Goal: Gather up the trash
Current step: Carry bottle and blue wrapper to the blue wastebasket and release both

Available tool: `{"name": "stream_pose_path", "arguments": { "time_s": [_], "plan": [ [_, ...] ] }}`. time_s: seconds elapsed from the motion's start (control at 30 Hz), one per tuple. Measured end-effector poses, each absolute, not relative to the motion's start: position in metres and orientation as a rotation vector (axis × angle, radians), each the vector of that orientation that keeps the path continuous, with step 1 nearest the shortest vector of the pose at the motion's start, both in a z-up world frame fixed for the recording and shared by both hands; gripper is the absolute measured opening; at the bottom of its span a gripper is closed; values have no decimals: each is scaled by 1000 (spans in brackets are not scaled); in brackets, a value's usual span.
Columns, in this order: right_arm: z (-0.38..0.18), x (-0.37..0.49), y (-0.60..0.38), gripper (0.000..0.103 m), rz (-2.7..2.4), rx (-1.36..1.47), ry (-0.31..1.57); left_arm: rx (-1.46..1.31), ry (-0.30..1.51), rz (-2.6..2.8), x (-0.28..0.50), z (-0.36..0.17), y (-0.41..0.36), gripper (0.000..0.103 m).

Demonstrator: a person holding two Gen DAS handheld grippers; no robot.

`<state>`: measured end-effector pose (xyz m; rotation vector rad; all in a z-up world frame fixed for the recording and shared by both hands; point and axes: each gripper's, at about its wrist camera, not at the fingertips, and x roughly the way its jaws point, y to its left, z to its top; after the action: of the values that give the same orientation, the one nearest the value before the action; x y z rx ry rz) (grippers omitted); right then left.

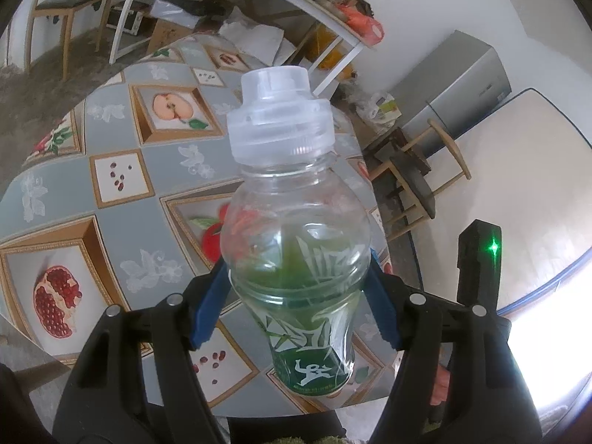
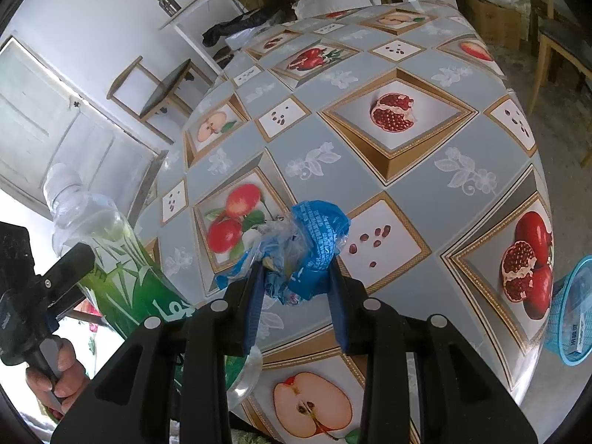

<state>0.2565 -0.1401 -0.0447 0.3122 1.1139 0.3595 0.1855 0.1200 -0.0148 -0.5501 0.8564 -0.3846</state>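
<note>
A clear plastic bottle (image 1: 296, 229) with a green label and a wide clear cap is held upright above the table, my left gripper (image 1: 298, 288) shut on its waist. In the right wrist view the same bottle (image 2: 111, 244) appears at the left, with the left gripper's black body and a hand below it. My right gripper (image 2: 296, 285) is shut on a crumpled blue plastic wrapper (image 2: 314, 244), held above the table's near side.
The table (image 2: 407, 185) wears a grey cloth printed with fruit pictures. A blue mesh basket (image 2: 571, 314) with a small box inside stands off the table's right edge. Chairs, a white shelf with clutter, cardboard boxes and a grey fridge (image 1: 458, 85) surround the table.
</note>
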Motion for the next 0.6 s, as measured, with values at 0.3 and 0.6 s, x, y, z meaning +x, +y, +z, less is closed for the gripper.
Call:
{"name": "stream_pose_path", "arguments": {
  "time_s": [0.3, 0.6],
  "plan": [
    [-40, 255, -138, 32, 362, 310, 1102, -533, 821, -409, 180, -3, 117, 65],
    [-34, 254, -141, 32, 365, 321, 1081, -528, 817, -407, 180, -1, 114, 65]
  ]
}}
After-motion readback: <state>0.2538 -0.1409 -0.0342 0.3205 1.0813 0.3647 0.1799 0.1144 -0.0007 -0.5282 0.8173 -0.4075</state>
